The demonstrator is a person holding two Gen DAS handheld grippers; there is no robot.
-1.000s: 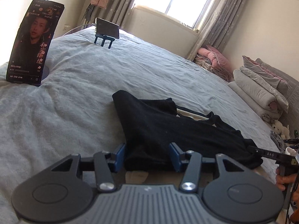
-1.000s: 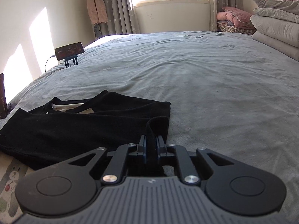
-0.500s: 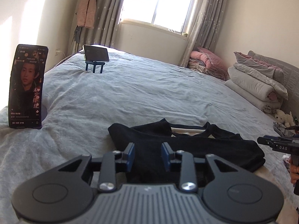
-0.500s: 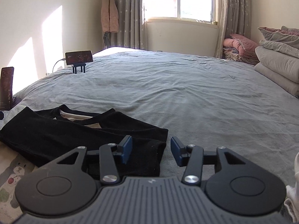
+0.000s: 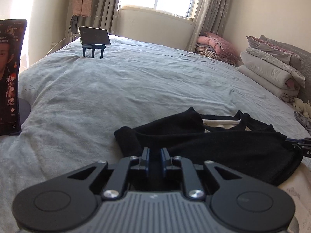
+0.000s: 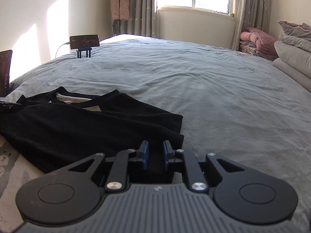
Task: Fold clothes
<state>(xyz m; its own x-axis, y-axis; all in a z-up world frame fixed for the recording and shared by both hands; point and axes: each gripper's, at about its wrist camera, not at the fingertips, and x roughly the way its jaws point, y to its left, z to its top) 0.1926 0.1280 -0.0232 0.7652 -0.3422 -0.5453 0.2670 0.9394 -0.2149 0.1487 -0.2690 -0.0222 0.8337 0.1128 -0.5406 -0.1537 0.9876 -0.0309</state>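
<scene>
Blk garment [image 5: 213, 143], folded, on bed

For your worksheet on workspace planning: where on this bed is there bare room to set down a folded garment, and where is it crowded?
Bare: the wide grey bedspread between the black garment, the phone on its stand and the stacked bedding. Crowded: the near edge, where both the left gripper and right gripper close on the garment, and the headboard side.

Left gripper [image 5: 155, 156]: matte black linkage arms, blue pads on the finger [image 5: 146, 158] inner faces, silver screw heads at the pivots, two round black discs flanking a ribbed grey housing. Right gripper [image 6: 155, 154]: identical build, with a small pale mark on the grey housing.
</scene>
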